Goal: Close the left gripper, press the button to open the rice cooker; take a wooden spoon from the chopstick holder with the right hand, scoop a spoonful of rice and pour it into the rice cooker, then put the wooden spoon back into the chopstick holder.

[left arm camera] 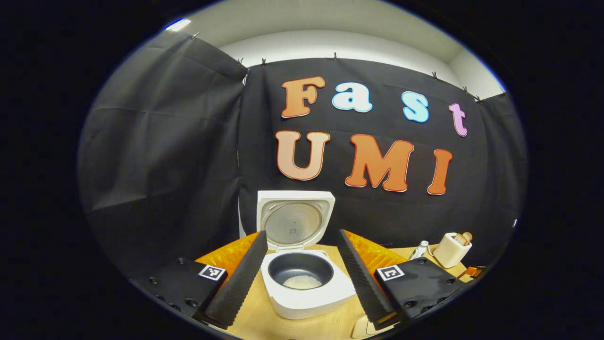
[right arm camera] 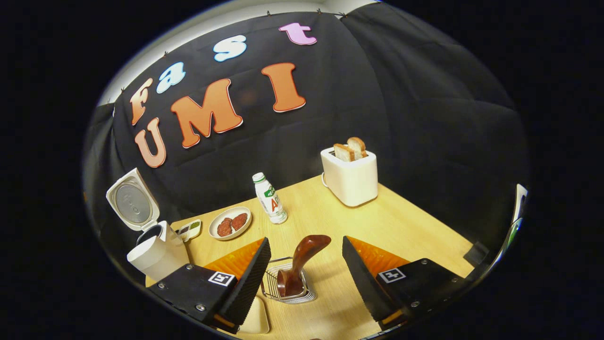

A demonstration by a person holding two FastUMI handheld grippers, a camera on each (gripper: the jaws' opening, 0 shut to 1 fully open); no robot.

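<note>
Rice cooker (left arm camera: 304, 283): we see it in the left gripper view on the worktop (left arm camera: 330, 326), lid (left arm camera: 293, 219) standing upright at the far side, a patch of rice (left arm camera: 302, 282) in the dark inner pot.

Left claw (left arm camera: 302, 274): spread wide, holding nothing, fingers flanking the cooker.

Wooden spoon (right arm camera: 299, 267): in the right gripper view it stands in the wire chopstick holder (right arm camera: 288, 285), long axis near upright, one end down in the basket, the upper end leaning up and to the right.

Right claw (right arm camera: 304, 278): wide, empty, holder between its fingers, untouched.

Also on the worktop: toaster (right arm camera: 351, 177) with bread (right arm camera: 350, 147) at far right, bottle (right arm camera: 270, 198), plate (right arm camera: 230, 223) to its left.
</note>
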